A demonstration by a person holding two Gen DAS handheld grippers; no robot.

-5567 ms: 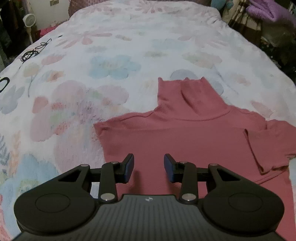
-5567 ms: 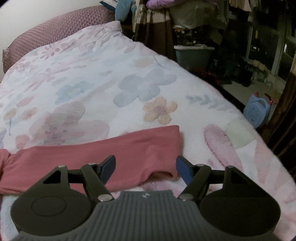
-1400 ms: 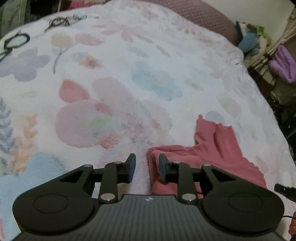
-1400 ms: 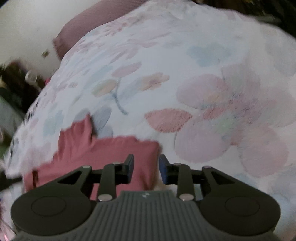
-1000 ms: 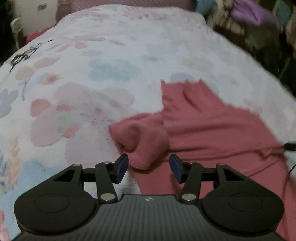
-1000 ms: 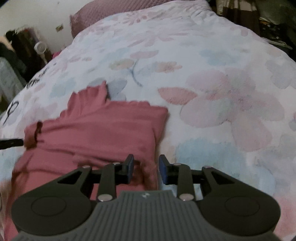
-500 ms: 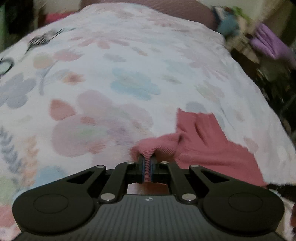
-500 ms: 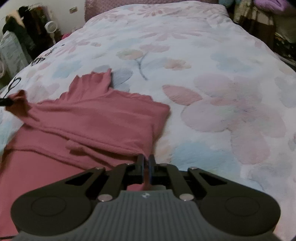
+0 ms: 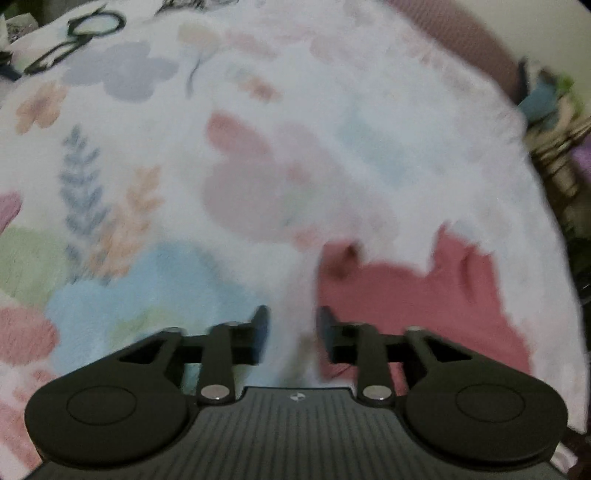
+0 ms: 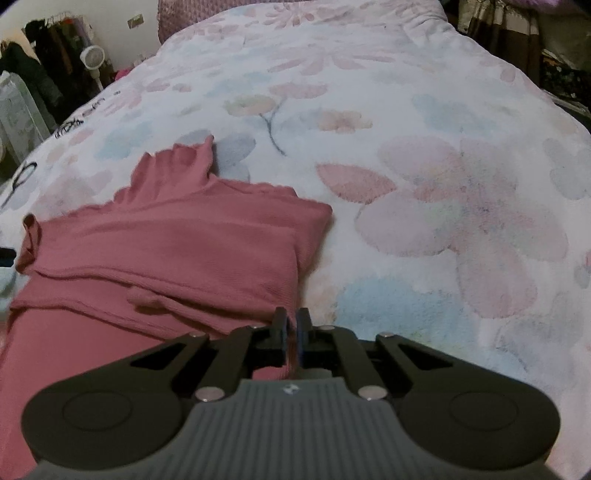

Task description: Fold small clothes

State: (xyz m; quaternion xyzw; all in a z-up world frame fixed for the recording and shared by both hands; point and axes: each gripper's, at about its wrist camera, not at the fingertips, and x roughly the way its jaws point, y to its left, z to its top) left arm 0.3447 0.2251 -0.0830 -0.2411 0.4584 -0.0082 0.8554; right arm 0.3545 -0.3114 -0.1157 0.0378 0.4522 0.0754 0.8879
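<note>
I'm working in a home bedroom. Ahead of my fingers in both views spreads a bed under a white fleece blanket (image 10: 424, 155) printed with pastel flowers. Past the far end of the bed, a quilted mauve headboard (image 10: 192, 14). Far left of my right fingers, dark clothes on a rack (image 10: 48, 70) and a small white fan (image 10: 92, 59) stand against a pale wall. Far right, curtains (image 10: 513, 33) and household clutter, too dim to identify

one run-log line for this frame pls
task: fold top | left gripper: opening, nothing between pads | right gripper: shut on pink top edge | surface: floral blanket
</note>
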